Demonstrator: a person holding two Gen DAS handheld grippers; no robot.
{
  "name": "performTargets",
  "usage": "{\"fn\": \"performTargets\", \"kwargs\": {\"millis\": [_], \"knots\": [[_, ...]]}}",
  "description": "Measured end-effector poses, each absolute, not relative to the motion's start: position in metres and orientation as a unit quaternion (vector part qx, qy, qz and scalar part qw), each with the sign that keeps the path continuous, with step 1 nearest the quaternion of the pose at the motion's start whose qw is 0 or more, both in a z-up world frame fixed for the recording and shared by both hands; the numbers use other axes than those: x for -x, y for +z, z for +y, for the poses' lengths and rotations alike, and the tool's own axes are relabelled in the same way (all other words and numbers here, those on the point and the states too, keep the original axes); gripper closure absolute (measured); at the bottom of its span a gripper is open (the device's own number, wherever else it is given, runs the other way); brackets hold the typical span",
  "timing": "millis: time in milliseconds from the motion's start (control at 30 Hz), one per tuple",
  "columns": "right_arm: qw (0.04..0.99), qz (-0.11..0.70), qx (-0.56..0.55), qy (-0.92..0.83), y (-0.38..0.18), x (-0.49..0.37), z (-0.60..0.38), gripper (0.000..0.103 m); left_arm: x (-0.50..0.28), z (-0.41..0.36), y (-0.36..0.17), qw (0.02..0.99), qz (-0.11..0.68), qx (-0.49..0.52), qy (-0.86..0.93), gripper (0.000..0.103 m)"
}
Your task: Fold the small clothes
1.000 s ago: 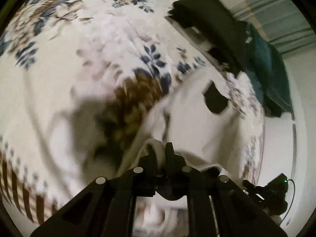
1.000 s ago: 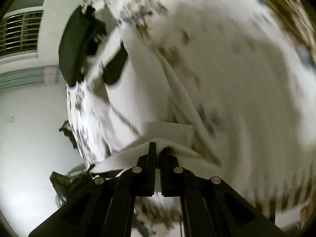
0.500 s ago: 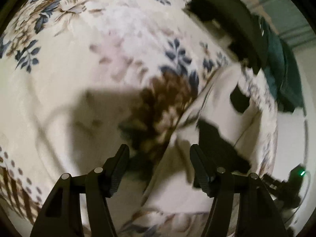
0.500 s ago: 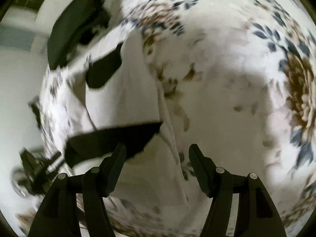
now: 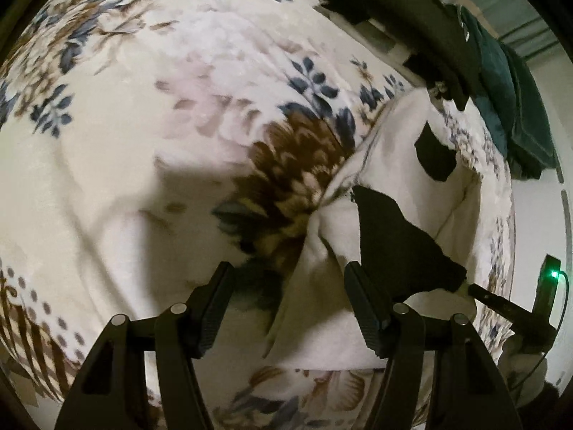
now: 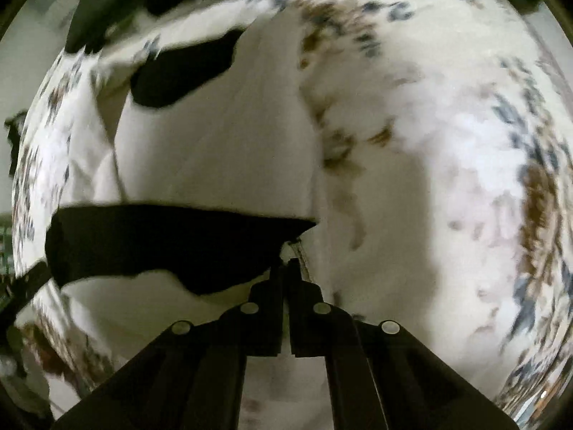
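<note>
A white garment [image 5: 390,136] with black patches [image 5: 394,243] lies partly folded on a floral blanket [image 5: 143,143]. My left gripper [image 5: 286,267] hangs open just above the garment's left folded edge, and its pads do not touch the cloth. In the right wrist view the same garment [image 6: 215,150] fills the left half, with a long black patch [image 6: 161,243] across it. My right gripper [image 6: 288,263] is shut at that patch's right corner, pinching the garment's edge. It also shows in the left wrist view as a dark tip [image 5: 476,290] at the patch's corner.
A pile of dark clothes [image 5: 412,25] and a teal cloth [image 5: 501,82] lie at the blanket's far right edge. The floral blanket [image 6: 429,179] stretches wide on the right of the garment. A pale floor shows beyond the bed's edge.
A second ago both grippers were shut on the lifted garment. Both then opened and the cloth dropped flat. The left stays open; the right has swung round and shut at the black patch's corner.
</note>
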State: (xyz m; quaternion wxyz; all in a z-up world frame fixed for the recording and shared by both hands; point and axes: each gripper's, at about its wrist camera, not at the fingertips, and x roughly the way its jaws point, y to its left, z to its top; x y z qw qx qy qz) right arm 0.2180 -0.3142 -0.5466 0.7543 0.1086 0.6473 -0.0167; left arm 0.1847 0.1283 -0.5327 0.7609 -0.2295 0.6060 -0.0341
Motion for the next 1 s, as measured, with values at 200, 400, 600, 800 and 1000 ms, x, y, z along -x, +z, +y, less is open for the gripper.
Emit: {"fn": "performTargets", "kwargs": {"millis": [200,400,600,800,1000], "knots": [[0.779,0.594,-0.187,-0.078,-0.526,-0.212,-0.357,0.101,-0.178,0.138,-0.528,0.761,0.601,0.242,-0.032,0.042],[0.742,0.632,-0.216,-0.055,-0.549,-0.226,-0.352,0.101,-0.191,0.117,-0.54,0.76,0.609,0.22,-0.053,0.042],[0.707,0.629,-0.318,-0.063,-0.564,-0.216,-0.382,0.053,-0.224,0.104,-0.556,0.762,0.612,0.204,-0.068,0.042],[0.646,0.64,-0.415,0.002,-0.599,-0.207,-0.39,0.05,-0.244,0.096,-0.57,0.766,0.606,0.195,-0.092,0.044],[0.682,0.622,-0.385,0.006,-0.592,-0.208,-0.37,0.098,-0.252,0.096,-0.569,0.782,0.591,0.166,-0.107,0.096]]}}
